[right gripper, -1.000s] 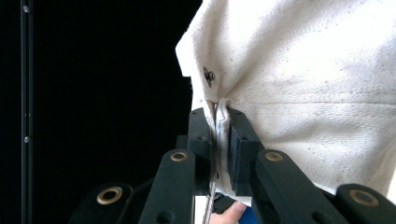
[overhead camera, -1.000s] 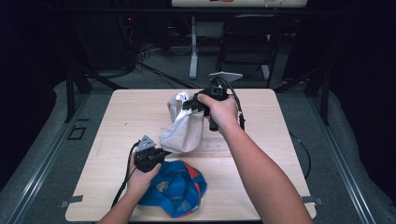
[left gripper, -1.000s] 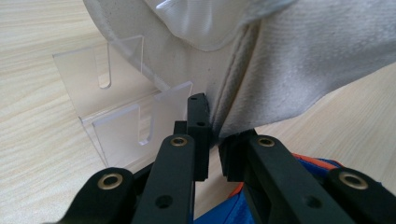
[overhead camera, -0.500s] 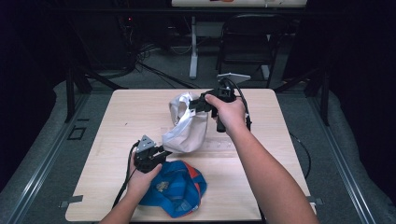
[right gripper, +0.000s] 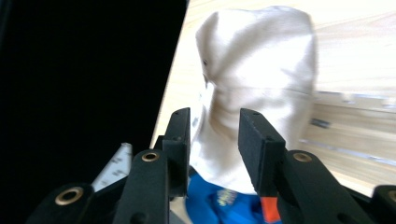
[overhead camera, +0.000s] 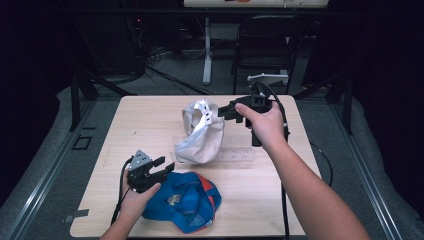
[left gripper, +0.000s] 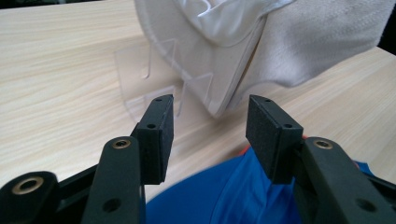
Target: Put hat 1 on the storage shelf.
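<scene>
- Right gripper (overhead camera: 226, 108): in its own view the jaws stand apart, with the white cap's cloth seen in the gap just beyond the pads; whether the pads touch it I cannot tell.
- The white cap (overhead camera: 201, 132) hangs from just ahead of those fingers, tilted down, its brim low over a clear plastic stand (overhead camera: 235, 155) on the table (overhead camera: 150, 112).
- Left gripper (overhead camera: 161, 165): fingers spread wide, nothing between them.
- The blue cap (overhead camera: 185, 200) lies directly under and beside the left fingers; its orange-trimmed edge shows by the right-hand pad.
- Ahead of the left fingers, the white cap's brim and the clear stand sit near.
</scene>
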Demonstrator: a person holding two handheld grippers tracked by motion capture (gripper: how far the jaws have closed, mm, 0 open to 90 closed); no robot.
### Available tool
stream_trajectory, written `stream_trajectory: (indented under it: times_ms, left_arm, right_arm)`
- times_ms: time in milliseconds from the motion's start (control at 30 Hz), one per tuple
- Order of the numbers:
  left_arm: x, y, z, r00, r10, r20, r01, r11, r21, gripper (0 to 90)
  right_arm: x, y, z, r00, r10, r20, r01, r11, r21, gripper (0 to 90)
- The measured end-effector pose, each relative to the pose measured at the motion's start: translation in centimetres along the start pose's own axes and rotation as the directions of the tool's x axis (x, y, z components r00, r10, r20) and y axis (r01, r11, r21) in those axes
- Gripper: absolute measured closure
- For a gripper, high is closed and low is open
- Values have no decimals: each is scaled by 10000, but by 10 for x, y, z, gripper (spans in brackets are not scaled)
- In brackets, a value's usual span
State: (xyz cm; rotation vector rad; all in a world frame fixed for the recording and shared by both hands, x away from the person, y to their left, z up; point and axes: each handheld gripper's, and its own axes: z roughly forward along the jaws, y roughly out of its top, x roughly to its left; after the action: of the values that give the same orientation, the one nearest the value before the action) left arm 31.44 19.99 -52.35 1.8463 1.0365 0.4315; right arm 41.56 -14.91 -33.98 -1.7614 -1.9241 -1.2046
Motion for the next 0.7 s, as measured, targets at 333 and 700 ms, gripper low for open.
stream_trajectory:
  times_ms: [333, 700]
  left_arm:
    - [12, -14, -29, 9971, -573, -498, 585, 9980, 241, 466]
    - [26, -33, -41, 9937, -462, -1023, 508, 9978, 427, 481]
  right_arm:
    - [-18, -38, -20, 9935, -1092, 327, 1103, 9934, -321, 609]
    - [-50, -88, -25, 9781, -2025, 484, 2071, 9701, -1265, 534]
